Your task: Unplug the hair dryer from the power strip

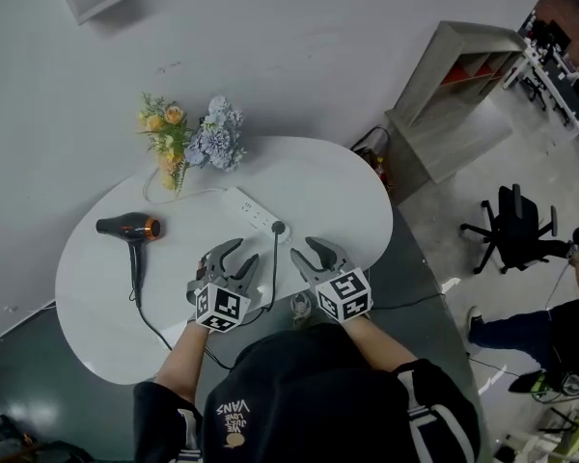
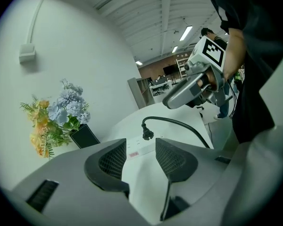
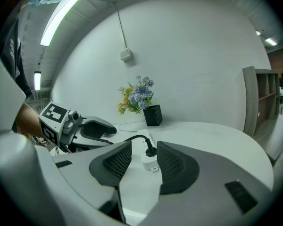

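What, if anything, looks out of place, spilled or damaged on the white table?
Nothing stands out. The hair dryer lies flat at the left of the table, the black plug sits in the power strip, and the flowers stand upright at the back.

I stand at a white table (image 1: pixel 343 193) by a white wall (image 1: pixel 318 46) — grey shelf (image 1: pixel 451 99) and black chair (image 1: pixel 514 226) on the concrete floor (image 1: pixel 444 249).

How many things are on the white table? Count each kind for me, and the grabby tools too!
Black hair dryer with an orange band: 1
White power strip: 1
Black plug pushed into the strip: 1
Bunch of yellow and blue flowers: 1
Grey grippers, open and empty: 2 (left gripper, right gripper)
Total: 6
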